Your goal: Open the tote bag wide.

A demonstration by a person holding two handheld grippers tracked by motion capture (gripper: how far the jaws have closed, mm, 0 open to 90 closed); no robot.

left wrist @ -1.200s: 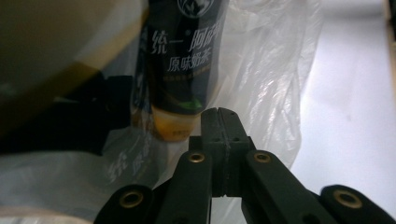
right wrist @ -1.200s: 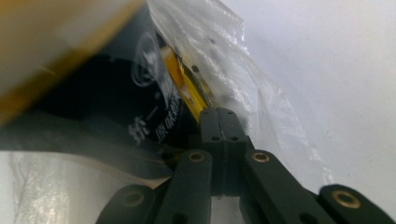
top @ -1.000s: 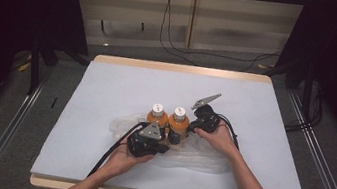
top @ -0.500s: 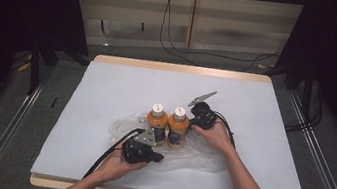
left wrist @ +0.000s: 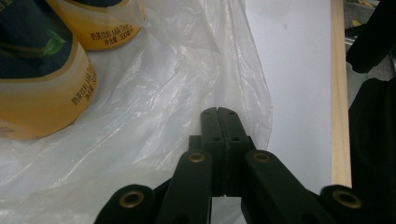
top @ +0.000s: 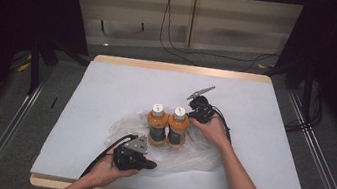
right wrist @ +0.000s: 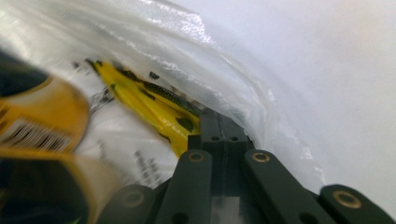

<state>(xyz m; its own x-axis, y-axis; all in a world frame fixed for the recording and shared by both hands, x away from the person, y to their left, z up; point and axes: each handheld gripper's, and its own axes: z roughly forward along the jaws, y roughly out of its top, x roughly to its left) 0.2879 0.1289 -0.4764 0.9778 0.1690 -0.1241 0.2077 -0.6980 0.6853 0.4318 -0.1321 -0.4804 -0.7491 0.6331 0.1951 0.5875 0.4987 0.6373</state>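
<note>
Two orange bottles with white caps stand side by side on a crumpled clear plastic bag at the table's middle. My left gripper lies low at the bag's front left edge. In the left gripper view it is shut, and creases in the film run to its tip; the bottles stand beyond to the left. My right gripper sits right behind the right-hand bottle. It is shut at the bag's rim, with a blurred bottle close on the left.
The white tabletop has a wooden edge and open room on all sides of the bag. Metal rails run along both sides of the table. Black cables lie on the floor behind it.
My left gripper has drawn back from the bottles toward the front left edge, and the bag has spread out with it. The right gripper has stayed beside the right-hand bottle.
</note>
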